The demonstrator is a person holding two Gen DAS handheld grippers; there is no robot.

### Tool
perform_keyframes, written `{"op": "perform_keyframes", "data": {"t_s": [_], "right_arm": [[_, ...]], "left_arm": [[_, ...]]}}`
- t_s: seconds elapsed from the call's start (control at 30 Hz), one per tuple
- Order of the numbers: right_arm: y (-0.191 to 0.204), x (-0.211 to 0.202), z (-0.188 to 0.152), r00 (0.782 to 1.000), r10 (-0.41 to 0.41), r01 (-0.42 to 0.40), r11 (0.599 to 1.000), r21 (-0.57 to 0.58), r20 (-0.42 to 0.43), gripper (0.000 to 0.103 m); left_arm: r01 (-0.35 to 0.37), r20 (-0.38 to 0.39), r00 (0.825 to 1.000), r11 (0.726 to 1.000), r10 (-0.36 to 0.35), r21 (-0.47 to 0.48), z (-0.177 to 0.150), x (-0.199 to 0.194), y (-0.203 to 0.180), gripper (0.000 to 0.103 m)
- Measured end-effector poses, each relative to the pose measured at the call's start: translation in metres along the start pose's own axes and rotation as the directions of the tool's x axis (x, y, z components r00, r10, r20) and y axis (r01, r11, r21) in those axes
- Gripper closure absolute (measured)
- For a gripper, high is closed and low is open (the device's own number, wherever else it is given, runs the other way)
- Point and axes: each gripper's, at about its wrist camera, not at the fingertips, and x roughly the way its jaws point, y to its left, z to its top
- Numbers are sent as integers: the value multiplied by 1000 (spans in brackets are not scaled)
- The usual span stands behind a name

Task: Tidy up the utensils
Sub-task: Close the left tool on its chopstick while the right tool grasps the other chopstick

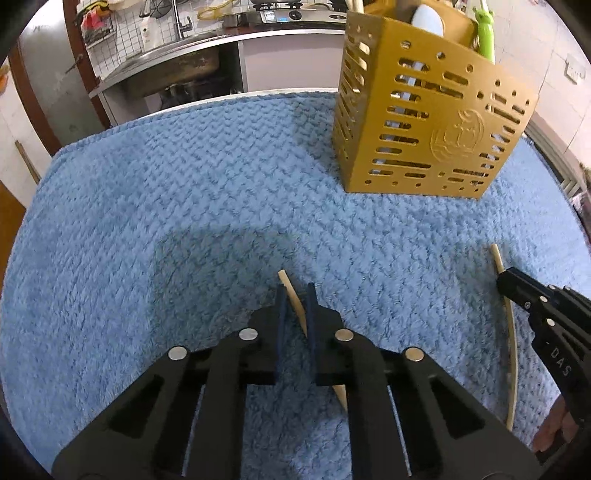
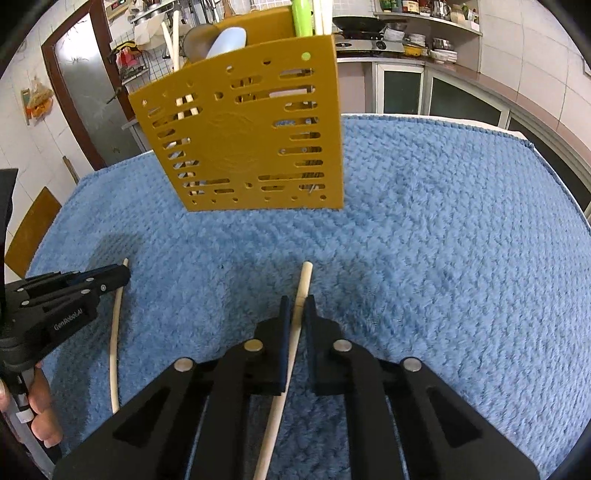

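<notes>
Two pale wooden chopsticks lie on the blue towel. My left gripper [image 1: 296,295] straddles one chopstick [image 1: 293,299], jaws close around it, low over the towel. My right gripper [image 2: 297,308] has its jaws nearly closed around the other chopstick [image 2: 303,280], which also shows in the left wrist view [image 1: 509,332]. The gold perforated utensil holder [image 1: 424,122] stands at the far side; it also shows in the right wrist view [image 2: 251,136]. It holds a white spoon [image 2: 227,40], a green utensil [image 2: 302,16] and several chopsticks.
The blue towel [image 1: 166,203] covers the table. Behind it are a kitchen counter with a sink [image 1: 173,70] and a stove [image 2: 365,44]. The left gripper and a hand appear at the left of the right wrist view [image 2: 74,291].
</notes>
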Motion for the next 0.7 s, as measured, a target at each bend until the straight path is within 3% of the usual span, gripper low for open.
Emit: {"op": "perform_keyframes", "data": {"t_s": [0.07,0.23,0.43,0.57,0.7], "right_arm": [[-4,-3,3,1000,10,-10,1000,5,7,96],[-8,-10,8,1000,18,-18,1000,13,25,96],[-11,-7,7,1000,21,-22,1000,13,6,96],[-12,-3,4,1000,20,-20,1000,17,-4,96],[-14,-3,4,1000,23,-22,999,24,-4,96]], "left_arm": [[15,5,1000,1000,-15,-4,1,-4,1,103],[51,21,998,999,-51,7,4,-15,-5,103],[41,-58,998,999,-41,-2,1,-4,-6,103],[33,-62,998,999,-33,-11,0,-5,-5,103],[31,-67,997,999,-32,-26,-1,-8,-3,88]]}}
